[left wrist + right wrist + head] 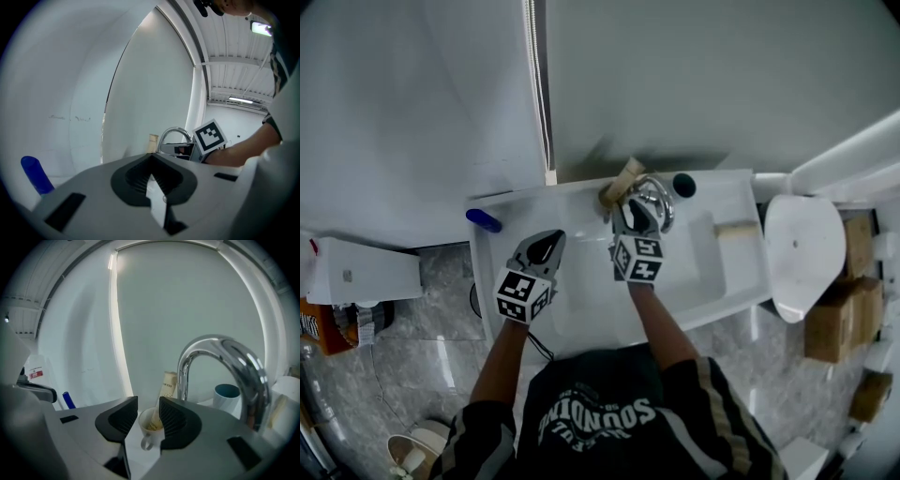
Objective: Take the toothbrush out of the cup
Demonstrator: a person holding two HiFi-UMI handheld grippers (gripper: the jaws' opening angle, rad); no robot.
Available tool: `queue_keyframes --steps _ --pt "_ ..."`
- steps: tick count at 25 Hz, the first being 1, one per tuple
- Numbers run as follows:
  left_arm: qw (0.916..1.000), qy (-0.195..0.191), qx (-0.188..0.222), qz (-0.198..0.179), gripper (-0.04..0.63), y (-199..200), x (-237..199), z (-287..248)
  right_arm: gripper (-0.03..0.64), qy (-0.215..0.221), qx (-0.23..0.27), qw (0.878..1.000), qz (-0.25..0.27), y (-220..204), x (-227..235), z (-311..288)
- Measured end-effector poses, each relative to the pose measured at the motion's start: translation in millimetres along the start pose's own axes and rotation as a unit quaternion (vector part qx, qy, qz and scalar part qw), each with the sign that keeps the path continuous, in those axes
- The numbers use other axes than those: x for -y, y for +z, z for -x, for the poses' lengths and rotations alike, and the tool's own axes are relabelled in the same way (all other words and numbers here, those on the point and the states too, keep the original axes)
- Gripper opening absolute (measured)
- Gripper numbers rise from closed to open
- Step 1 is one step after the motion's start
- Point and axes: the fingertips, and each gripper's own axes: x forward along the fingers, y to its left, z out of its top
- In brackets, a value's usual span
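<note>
A small white cup [148,427] with a handle stands on the sink ledge left of the tap. A toothbrush in a tan cardboard pack [168,384] leans out of it to the upper right. My right gripper [148,409] is open, its two dark pads just short of the cup's rim on either side, touching nothing. From the head view the right gripper [635,214] reaches towards the tan pack [624,178] at the back of the sink. My left gripper [546,246] hovers over the left part of the basin, jaws together and empty [151,161].
A chrome tap [220,352] arches just right of the cup, with a white cup with a blue inside [227,397] behind it. A blue object [484,220] lies at the sink's back left corner. The white basin [712,272] is below; a toilet [802,244] stands to the right.
</note>
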Motion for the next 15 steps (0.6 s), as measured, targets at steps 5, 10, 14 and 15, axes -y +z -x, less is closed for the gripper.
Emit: queue_keyframes --steps 5,10,14,15 --pt "1.0000 0.002 -0.001 0.010 -0.002 -4.9 -7.8 3.3 0.138 -0.025 -0.018 1.000 -0.005 -10.2 9.2 -23.1" --pt "0.9998 0.009 -0.005 0.015 -0.002 -9.9 -18.0 9.6 0.175 -0.042 -0.050 0.998 -0.026 -24.5 19.7 -54.7" --pt "0.9996 0.017 -0.008 0.021 -0.002 -14.3 -24.4 14.3 0.176 -0.067 -0.061 0.995 -0.033 -27.0 28.8 -70.9" --pt "0.9995 0.019 -0.009 0.023 -0.002 -15.0 -25.9 15.5 0.176 -0.072 -0.063 0.995 -0.035 -27.0 30.6 -73.9"
